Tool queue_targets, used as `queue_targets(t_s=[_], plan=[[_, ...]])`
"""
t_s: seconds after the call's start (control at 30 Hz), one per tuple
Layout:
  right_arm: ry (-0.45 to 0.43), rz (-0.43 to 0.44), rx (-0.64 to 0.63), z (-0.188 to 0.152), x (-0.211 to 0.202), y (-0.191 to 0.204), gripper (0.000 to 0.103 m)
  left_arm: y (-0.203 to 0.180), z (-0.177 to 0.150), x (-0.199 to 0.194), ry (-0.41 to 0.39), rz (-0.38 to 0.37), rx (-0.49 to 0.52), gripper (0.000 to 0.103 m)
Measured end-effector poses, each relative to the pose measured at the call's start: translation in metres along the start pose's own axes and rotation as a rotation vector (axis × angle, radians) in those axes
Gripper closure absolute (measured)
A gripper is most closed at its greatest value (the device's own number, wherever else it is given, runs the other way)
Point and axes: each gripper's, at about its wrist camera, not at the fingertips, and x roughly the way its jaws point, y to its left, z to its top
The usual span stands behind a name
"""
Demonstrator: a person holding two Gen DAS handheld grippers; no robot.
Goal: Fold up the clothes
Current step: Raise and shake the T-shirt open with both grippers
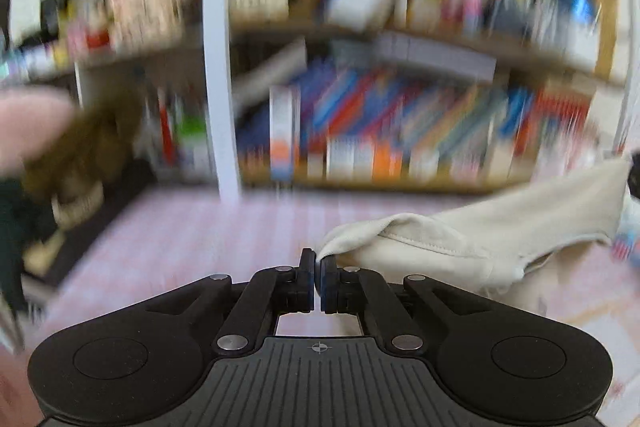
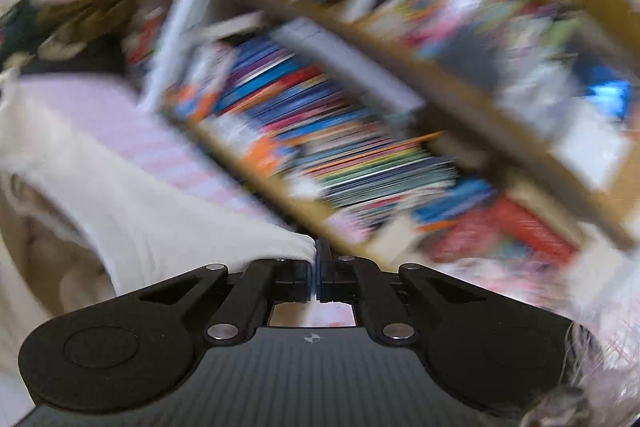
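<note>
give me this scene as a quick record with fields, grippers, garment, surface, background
left hand-held gripper: shut on a corner of the garment
right hand-held gripper: shut on another edge of the garment
garment: cream cloth, stretched between both grippers, lifted and sagging
surface: pink striped cover under the garment
background: bookshelf full of books, blurred by motion

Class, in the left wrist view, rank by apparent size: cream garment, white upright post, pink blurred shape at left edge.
1. Cream garment, though nearness inflates it.
2. White upright post.
3. Pink blurred shape, cut off by the edge.
</note>
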Motion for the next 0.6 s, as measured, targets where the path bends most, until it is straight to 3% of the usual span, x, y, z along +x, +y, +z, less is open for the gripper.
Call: queue_targets(t_s=[0.1,0.4,0.53,0.6], plan=[[-0.055,-0.111,0.078,0.021,-0.032,-0.016,0.101,0.007,0.027,-0.038,-0.189,-0.048,-0.027,0.102],[-0.424,-0.469,0.019,0.102,-0.201,-0.010,0.101,0.028,0.110,-0.152,-0.758,-0.191,-0.109,0.102],[-0.592,-0.568,-0.040,0.131,-0.261,-0.007,0.101,0.035,0.127,-0.191,-0.959,-0.239,-0.157,0.102],[-0.660,-0.587,-0.065,0.142,-0.283,-0.006,0.101,0.038,0.131,-0.201,-1.001,-0.246,-0.176,0.102]])
